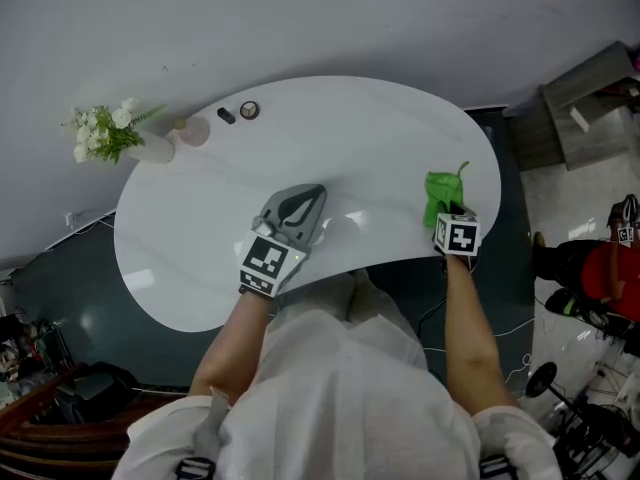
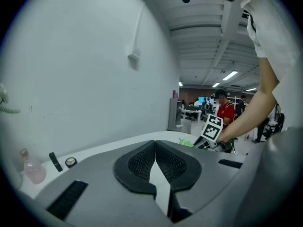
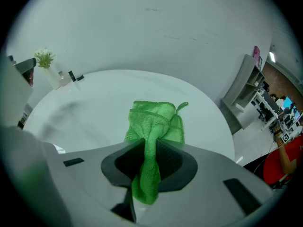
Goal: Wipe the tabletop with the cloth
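Tongs on the right first: the right tongs (image 3: pixel 150 161) are clamped on a pinched-up fold of the green cloth (image 3: pixel 154 123), with a bunched tail of it hanging out behind the pads. The left tongs (image 2: pixel 155 161) are closed pad against pad with nothing between them, held above the near-middle of the bench (image 1: pixel 350 138).

Beyond the right tongs the cloth spreads flat on the bench, near its right end and close to the near edge. It is a soft, light terry rag, limp enough to crease into a ridge where it is gripped. It will likely drag and fold rather than slide as a flat sheet. A grip near its near edge, as here, seems sound. Pressing the spread part down flat should matter more than squeezing harder.

The long axis of the cloth runs straight out from the right tongs, away from the person and toward the bench's far edge. Its small hanging loop sits at the far right corner and points away.

Further out, well apart from the cloth at the far left end, stand a vase of white flowers (image 1: pixel 105 133), a pink bottle (image 1: pixel 193 130), a small dark stick (image 1: pixel 226 115) and a round compact (image 1: pixel 249 110).
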### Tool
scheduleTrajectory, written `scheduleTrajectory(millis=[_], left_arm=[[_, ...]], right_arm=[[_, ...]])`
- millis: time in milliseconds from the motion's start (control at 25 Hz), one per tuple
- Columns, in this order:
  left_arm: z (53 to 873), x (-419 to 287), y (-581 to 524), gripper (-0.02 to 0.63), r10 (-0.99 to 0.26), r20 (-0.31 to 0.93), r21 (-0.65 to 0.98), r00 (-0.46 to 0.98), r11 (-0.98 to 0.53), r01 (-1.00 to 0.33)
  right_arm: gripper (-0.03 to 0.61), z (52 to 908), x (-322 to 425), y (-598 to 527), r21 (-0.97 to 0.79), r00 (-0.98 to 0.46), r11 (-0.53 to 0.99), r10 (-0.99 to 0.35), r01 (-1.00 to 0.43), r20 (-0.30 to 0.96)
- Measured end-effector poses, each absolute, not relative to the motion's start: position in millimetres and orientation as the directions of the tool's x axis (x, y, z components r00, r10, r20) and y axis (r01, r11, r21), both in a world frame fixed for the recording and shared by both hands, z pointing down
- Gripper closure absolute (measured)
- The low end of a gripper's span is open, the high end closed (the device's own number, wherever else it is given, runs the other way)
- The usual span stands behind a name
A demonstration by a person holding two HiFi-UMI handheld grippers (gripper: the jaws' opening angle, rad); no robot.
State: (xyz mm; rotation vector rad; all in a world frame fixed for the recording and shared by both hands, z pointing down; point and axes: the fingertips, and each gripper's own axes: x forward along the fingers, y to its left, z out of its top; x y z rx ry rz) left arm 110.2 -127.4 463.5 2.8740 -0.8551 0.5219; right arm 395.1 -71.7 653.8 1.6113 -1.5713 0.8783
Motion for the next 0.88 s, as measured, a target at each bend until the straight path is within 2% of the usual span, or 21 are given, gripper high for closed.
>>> scheduleTrajectory(millis=[520, 880], left_arm=[[465, 71, -160, 0.597, -0.566, 0.320, 0.025, 0.760, -0.796, -0.604], [470, 35, -172, 0.597, -0.660, 0.346, 0.012, 0.666, -0.707, -0.707]], right_arm=[[0.512, 641, 192, -137, -0.085, -0.251, 0.332, -0.498, -0.940, 0.830], [0.512, 631, 85, -169, -0.149, -0.432, 0.569, -0.403, -0.809, 0.807]])
